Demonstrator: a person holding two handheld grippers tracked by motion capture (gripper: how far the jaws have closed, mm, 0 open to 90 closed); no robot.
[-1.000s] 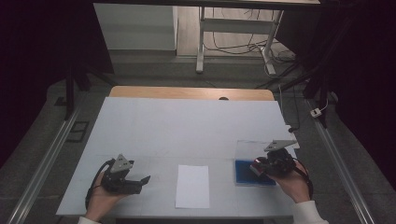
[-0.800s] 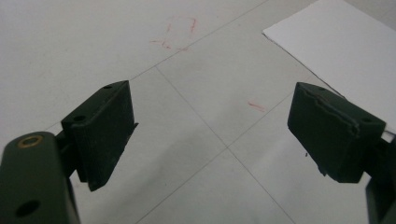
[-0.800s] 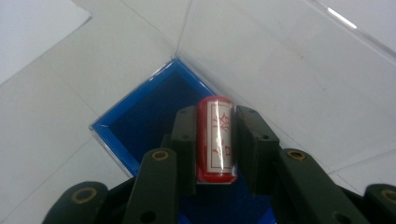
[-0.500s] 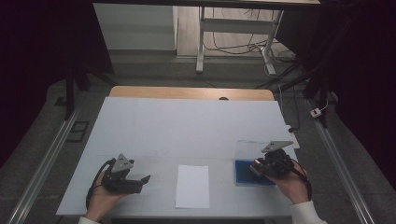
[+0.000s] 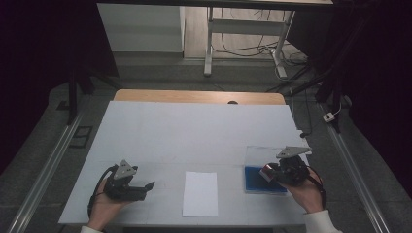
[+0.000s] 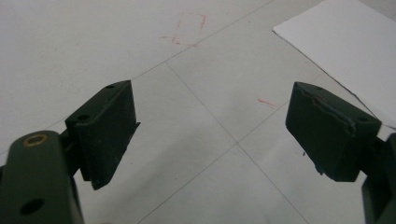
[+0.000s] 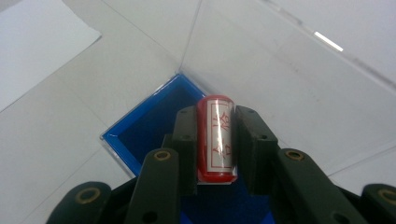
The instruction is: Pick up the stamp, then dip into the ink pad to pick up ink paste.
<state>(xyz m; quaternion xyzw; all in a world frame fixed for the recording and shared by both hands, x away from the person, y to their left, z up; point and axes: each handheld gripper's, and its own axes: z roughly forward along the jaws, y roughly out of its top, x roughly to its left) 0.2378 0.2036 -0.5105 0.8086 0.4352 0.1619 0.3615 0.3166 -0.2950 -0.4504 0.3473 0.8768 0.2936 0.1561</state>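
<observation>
Right gripper [image 7: 215, 154] clamped on a red stamp [image 7: 215, 140] with a white label of red characters, held above the blue ink pad [image 7: 149, 126] in its clear open case [image 7: 280, 79]. Seen from the high view at the desk's near right, right gripper [image 5: 272, 173] in the right hand [image 5: 306, 191], over the blue ink pad [image 5: 257, 178]. Left gripper [image 6: 210, 135] spread wide, nothing between, low over the white desk [image 6: 93, 42] with faint red marks [image 6: 187, 28]. White sheet of paper [image 5: 200, 193] lying flat between the two, near the front edge; its corner [image 6: 345, 42] just beyond the left gripper.
</observation>
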